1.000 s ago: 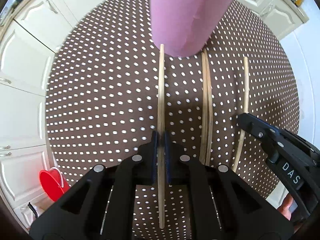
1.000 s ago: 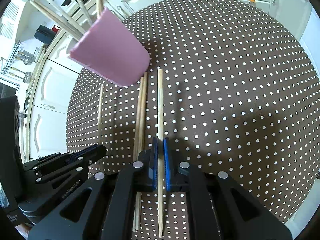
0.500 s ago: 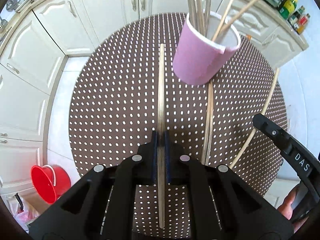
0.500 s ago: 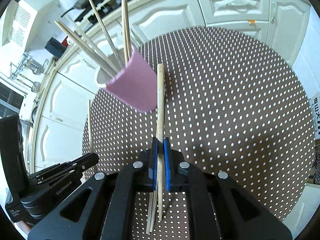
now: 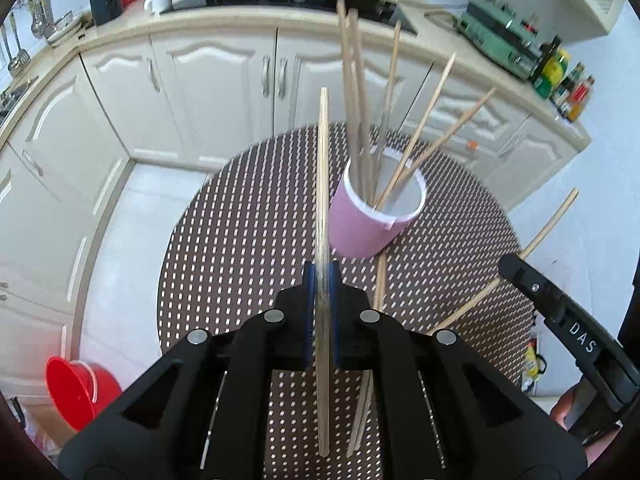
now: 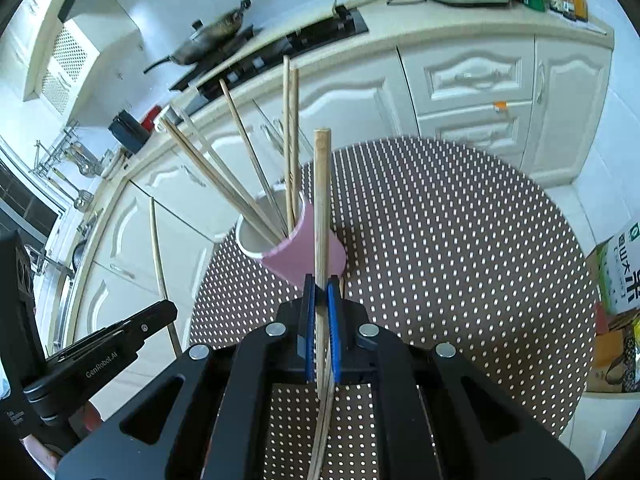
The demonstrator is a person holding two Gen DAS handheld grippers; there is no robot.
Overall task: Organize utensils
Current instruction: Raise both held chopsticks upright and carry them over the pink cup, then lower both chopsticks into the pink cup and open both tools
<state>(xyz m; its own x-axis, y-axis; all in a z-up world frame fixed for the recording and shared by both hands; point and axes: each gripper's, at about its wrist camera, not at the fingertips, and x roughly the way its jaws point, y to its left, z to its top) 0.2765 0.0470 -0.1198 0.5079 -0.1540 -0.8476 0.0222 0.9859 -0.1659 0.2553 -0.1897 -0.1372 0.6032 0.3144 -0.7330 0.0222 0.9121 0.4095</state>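
Observation:
A pink cup (image 5: 360, 232) (image 6: 310, 254) stands on the brown dotted round table (image 5: 240, 264) with several wooden chopsticks upright in it. My left gripper (image 5: 321, 276) is shut on one chopstick (image 5: 322, 180), held in the air just left of the cup. My right gripper (image 6: 321, 286) is shut on another chopstick (image 6: 321, 200), raised in front of the cup's right side. Each gripper shows in the other's view: the right gripper (image 5: 560, 312) with its stick, the left gripper (image 6: 120, 340) with its own. Two chopsticks (image 5: 378, 280) still lie on the cloth below the cup.
White kitchen cabinets (image 5: 224, 92) and a worktop with a hob ring the table. A red bucket (image 5: 76, 392) sits on the floor at the left. A green and white carton (image 6: 620, 272) stands beyond the table's right edge.
Both grippers have risen off the table, each lifting its chopstick from the cloth, and have tilted up, so the cup's open mouth and the cabinets now show.

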